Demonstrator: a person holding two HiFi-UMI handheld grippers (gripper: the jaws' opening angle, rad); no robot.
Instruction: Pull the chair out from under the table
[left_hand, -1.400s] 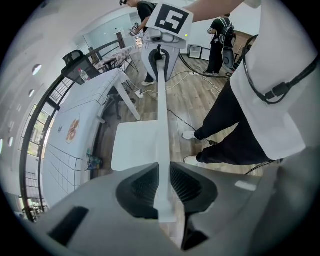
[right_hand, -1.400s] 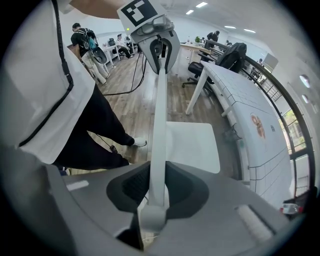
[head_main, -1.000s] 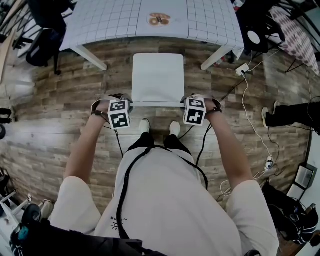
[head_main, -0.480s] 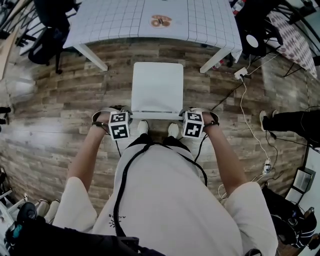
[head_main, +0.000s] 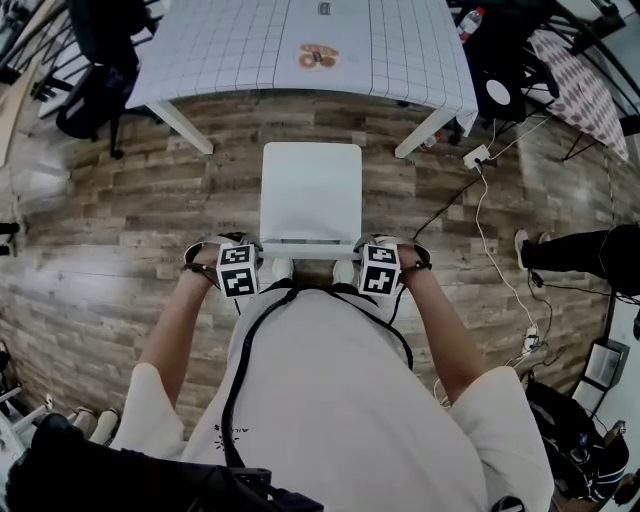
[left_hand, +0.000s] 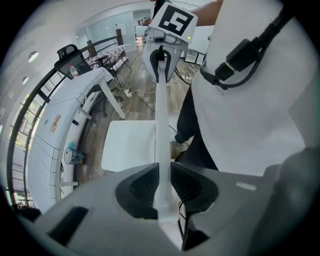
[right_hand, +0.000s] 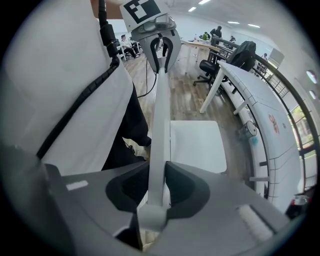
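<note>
The left gripper (head_main: 252, 246) and the right gripper (head_main: 366, 245) are each squeezing the top rail (head_main: 310, 246) of the chair (head_main: 311, 190), though their fingers (left_hand: 142, 186) have just been loosening a little. The chair is standing clear of the surface (head_main: 220, 50), close to the person's shoes (head_main: 283, 268). Both hands should be pulling evenly, straight back. The gripper views are showing the rail caught between the fingers; the head view is hiding that under the cubes (head_main: 237, 270).

Chair: the plain white square-seated chair (head_main: 311, 190) is showing no other colour.
Table: the white-topped table (head_main: 230, 50) is carrying a thin dark grid.
Floor: the wood-plank floor (head_main: 120, 220) is showing brown and grey streaks.
Grippers: the grey left gripper (left_hand: 164, 172) and the grey right gripper (right_hand: 158, 172) are wearing black-and-white marker cubes.
Shirt: the person's shirt (head_main: 330, 400) is showing plain white.
</note>
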